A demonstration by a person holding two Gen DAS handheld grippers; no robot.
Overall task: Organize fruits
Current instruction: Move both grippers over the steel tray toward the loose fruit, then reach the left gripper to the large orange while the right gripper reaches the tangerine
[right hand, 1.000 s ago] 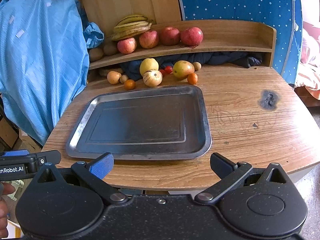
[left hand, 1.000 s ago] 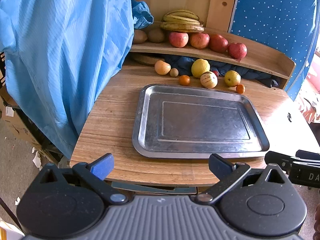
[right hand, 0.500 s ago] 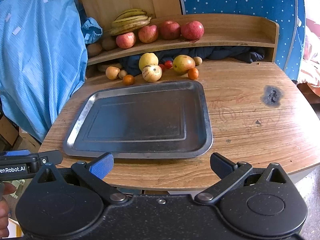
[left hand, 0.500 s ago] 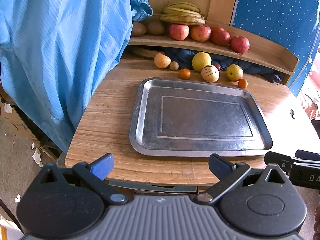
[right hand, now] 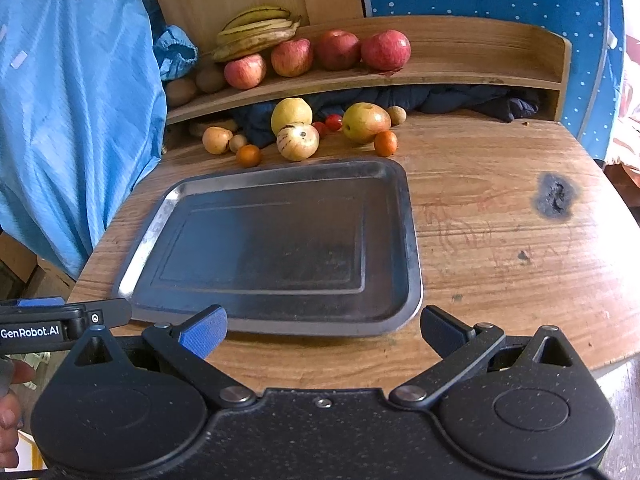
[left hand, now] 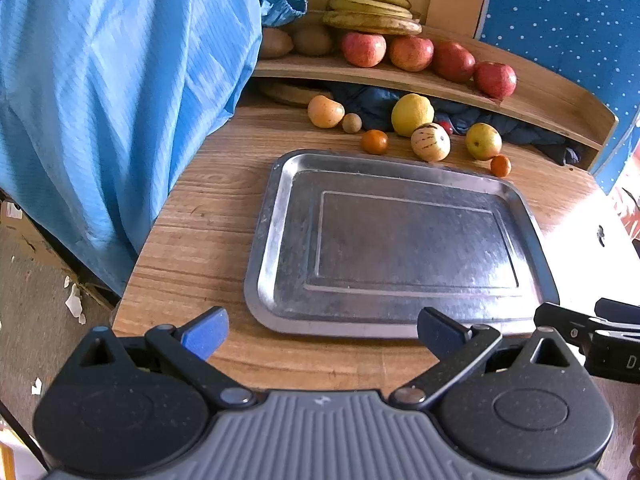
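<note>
rectangular steel tray (left hand: 276,216) on wooden desk (left hand: 200,232): bare; loose mixed fruits (left hand: 430,142) behind tray, none moved; left gripper (left hand: 322,330) and right gripper (right hand: 322,330) fingers released, holding nothing.

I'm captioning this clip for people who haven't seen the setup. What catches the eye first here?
The big bare metal tray in the middle of the wooden table dominates. Behind it, loose fruit lies in a row, including a striped pale melon, and on the shelf above sit four red apples beside a bunch of bananas. The left gripper and right gripper hover open at the near edge, holding nothing.
</note>
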